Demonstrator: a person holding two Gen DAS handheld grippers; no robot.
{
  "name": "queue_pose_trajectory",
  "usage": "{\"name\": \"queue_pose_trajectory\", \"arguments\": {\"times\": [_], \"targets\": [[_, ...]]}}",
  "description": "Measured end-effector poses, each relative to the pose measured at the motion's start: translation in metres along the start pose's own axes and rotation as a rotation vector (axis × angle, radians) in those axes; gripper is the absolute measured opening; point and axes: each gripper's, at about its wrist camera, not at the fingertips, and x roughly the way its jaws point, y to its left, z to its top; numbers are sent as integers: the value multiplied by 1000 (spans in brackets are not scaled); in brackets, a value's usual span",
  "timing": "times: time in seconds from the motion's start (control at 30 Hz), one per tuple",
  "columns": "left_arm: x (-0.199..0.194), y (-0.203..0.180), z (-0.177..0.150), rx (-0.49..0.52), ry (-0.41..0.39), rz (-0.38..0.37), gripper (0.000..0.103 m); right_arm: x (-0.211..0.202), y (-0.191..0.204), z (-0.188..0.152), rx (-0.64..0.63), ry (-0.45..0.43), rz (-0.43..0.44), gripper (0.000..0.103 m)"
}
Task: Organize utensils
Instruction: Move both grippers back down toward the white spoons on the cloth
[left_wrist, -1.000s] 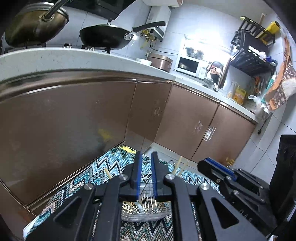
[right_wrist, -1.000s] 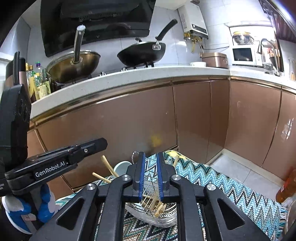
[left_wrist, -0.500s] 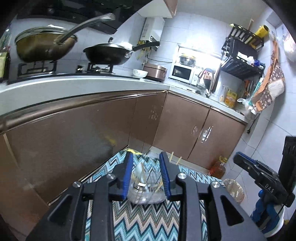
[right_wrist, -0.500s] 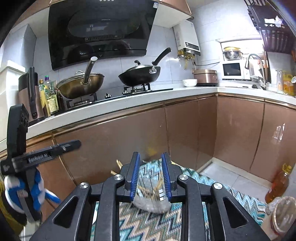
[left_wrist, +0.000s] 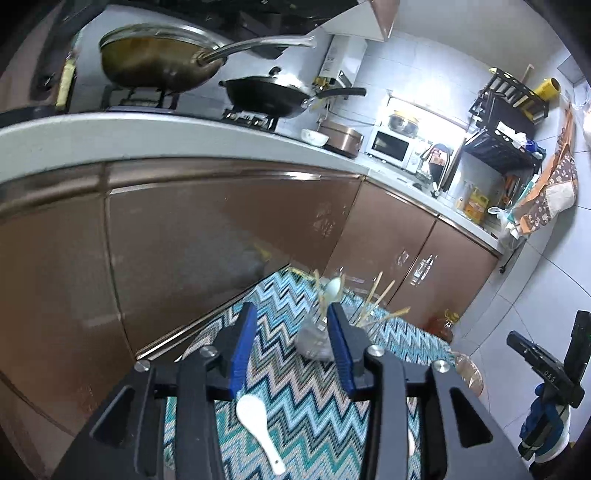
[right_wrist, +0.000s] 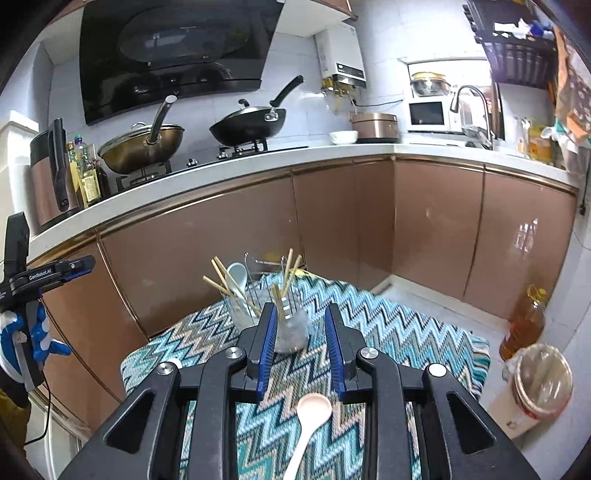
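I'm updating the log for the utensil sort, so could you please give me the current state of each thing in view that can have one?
Left gripper: open, empty.
Right gripper: open, empty.
Utensil holder: upright on the mat, holding chopsticks and a spoon.
White spoon: loose on the mat.
Pale pink spoon: loose on the mat.
Brass wok: on the burner, lidded.
Black wok: on the burner.

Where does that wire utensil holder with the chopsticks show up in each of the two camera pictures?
Left wrist view: the utensil holder stands on the zigzag cloth, just above centre, against the inner side of the right blue finger.
Right wrist view: the utensil holder is at centre, just past the left blue finger.
Shared landmark: the black wok on the stove.
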Motion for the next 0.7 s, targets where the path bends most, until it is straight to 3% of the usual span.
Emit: {"name": "queue_pose_trajectory", "arguments": {"times": [0.3,0.7], "targets": [[23,59,-53,-91,154,35,39,-1,-11,-34,43,79,-16,29],[72,112,-113,-155,347,94,39,41,-24,-75,87,223,-8,29]]}}
